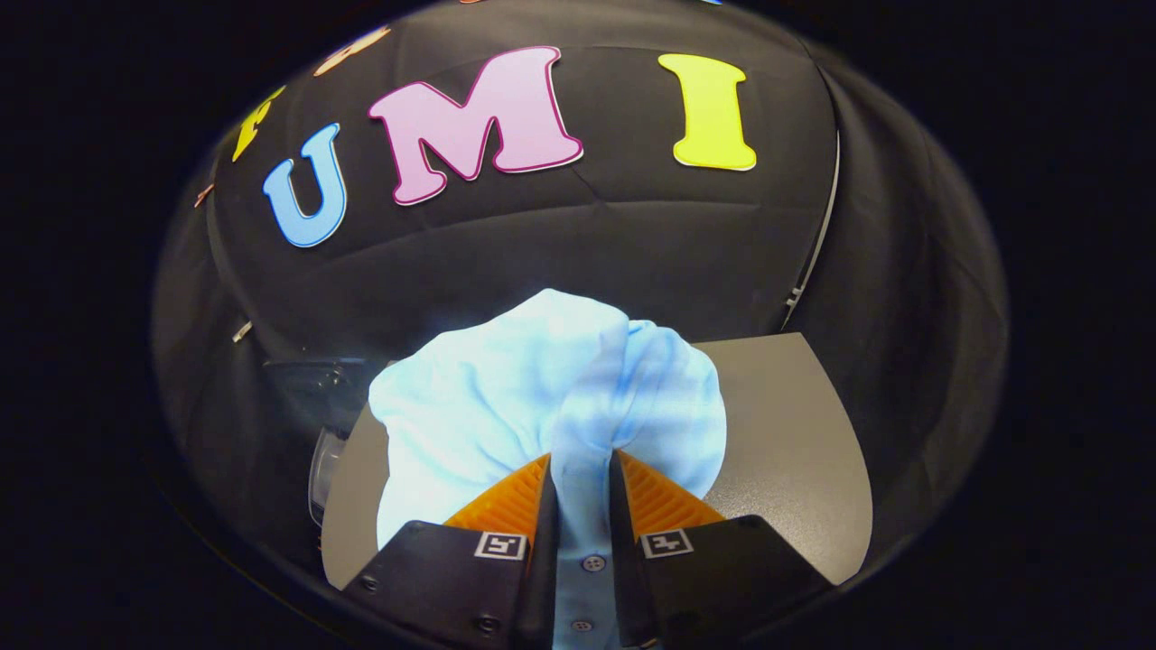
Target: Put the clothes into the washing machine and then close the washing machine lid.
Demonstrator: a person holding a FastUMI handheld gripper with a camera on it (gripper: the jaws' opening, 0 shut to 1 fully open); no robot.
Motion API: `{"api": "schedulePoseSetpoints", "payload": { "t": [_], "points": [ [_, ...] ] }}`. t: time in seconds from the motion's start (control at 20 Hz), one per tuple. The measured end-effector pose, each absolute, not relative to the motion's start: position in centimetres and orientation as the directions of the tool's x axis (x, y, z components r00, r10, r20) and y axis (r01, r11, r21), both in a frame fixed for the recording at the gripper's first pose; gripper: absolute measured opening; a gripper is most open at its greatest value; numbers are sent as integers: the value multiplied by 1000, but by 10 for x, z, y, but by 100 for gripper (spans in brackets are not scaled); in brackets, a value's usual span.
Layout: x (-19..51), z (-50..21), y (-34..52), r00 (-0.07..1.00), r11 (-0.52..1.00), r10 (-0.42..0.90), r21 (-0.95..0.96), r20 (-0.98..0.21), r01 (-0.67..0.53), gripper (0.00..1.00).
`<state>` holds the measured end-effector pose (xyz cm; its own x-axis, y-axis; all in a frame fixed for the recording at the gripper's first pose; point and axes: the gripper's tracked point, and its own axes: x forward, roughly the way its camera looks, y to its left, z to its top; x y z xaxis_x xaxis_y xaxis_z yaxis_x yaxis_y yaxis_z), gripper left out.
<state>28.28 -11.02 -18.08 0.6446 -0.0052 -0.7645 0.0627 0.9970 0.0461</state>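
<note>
Your jaws are clamped on a pale blue, soft woven cotton shirt [542, 388], the two fingers pressed close together with only a narrow strip of fabric between them. That strip is the button placket: two small round buttons sit on it, one above the other, running back between the fingers toward you. The gripper [582, 478] pinches the cloth so that it gathers into tight pleats at the fingertips and then billows out ahead of them in a rounded, puffy mound with soft folds and a deeper crease down its middle. The inner faces of your fingers [506, 506] are ribbed, with fine ridges running across wedge-shaped pads, and each finger body carries a small square printed marker.

You hold the shirt above a flat, smooth, matte grey panel [786, 433] with rounded corners, which spreads out beneath and to both sides of the garment. Just beside the panel's left edge sits a curved, glossy, translucent plastic part [323, 469]; you cannot tell from here what it belongs to. Beyond everything hangs the wrinkled black cloth wall [632, 244].
</note>
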Motion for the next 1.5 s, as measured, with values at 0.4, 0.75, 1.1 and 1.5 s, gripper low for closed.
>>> {"api": "schedulePoseSetpoints", "payload": {
  "t": [0.4, 0.75, 1.1, 1.5],
  "points": [
    [278, -161, -112, 704, 996, -8, 54, -710, 67, 6],
    [262, -129, -104, 728, 996, 7, 69, -685, 56, 6],
    [238, -34, -69, 832, 998, 38, 66, -554, -1, 5],
    [222, 55, 12, 903, 991, 132, 63, -408, -116, 5]
  ]
}}
